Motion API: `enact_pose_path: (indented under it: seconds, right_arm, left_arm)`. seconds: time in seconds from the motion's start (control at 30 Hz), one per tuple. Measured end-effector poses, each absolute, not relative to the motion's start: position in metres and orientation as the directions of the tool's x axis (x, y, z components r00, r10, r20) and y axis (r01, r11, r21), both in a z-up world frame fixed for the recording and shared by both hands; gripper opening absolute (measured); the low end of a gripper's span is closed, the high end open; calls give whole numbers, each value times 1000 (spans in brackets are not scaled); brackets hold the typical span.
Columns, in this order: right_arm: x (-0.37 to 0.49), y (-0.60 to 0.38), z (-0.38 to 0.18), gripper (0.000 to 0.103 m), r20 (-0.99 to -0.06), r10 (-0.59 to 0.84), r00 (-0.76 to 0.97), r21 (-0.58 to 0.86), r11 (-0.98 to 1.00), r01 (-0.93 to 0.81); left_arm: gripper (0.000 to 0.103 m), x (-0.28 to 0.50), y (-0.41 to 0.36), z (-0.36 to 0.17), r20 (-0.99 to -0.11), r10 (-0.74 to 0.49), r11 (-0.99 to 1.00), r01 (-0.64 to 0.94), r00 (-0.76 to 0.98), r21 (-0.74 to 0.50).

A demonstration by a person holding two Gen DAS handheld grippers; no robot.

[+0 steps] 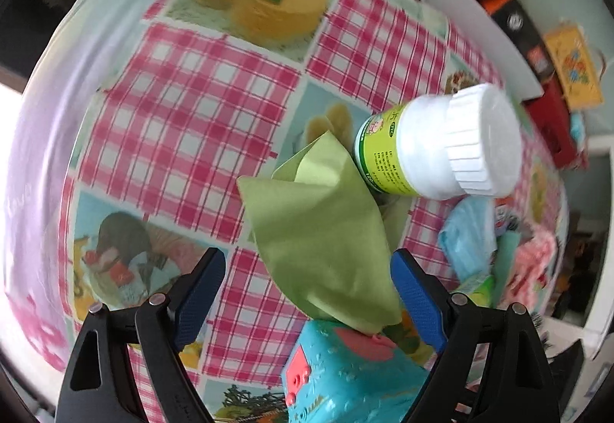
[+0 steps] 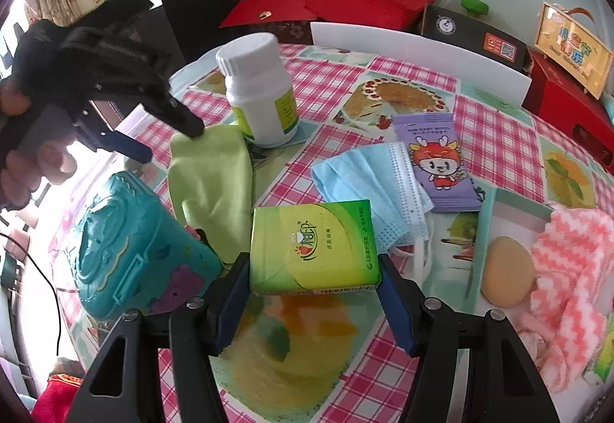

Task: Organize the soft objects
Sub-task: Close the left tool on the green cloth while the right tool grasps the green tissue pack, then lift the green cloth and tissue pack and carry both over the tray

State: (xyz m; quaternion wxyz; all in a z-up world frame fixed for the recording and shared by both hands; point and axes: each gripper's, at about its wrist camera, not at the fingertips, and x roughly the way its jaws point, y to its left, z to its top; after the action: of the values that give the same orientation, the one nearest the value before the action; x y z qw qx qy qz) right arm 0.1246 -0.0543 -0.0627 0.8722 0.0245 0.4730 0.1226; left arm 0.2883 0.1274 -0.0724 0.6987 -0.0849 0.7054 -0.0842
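The right gripper [image 2: 312, 288] clamps the near end of a green tissue pack [image 2: 312, 246], whose long axis runs away from it toward the blue face mask [image 2: 368, 185] on the tabletop [image 2: 499, 139]. The left gripper [image 1: 307, 285] hangs released over the green cloth [image 1: 322, 231], its fingers spread to either side of the folds, so it looks the nearer one for the cloth, which lies between the white bottle [image 1: 441, 142] and the teal toy box [image 1: 345, 377].
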Motion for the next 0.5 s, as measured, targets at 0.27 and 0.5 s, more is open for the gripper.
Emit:
enact_pose_path:
  seconds: [0.27,0.5]
  right_arm:
    - [125,-64,-60,66,-814,236,531,168,970,-173]
    - [126,-68,-60,66,-815,235,529,174,971,-163]
  left_arm:
    - [68,299,115,-95,-973,-228,973,16,-46,-229]
    - [44,299,101,-91,-993,-110,989,98,-32,-113]
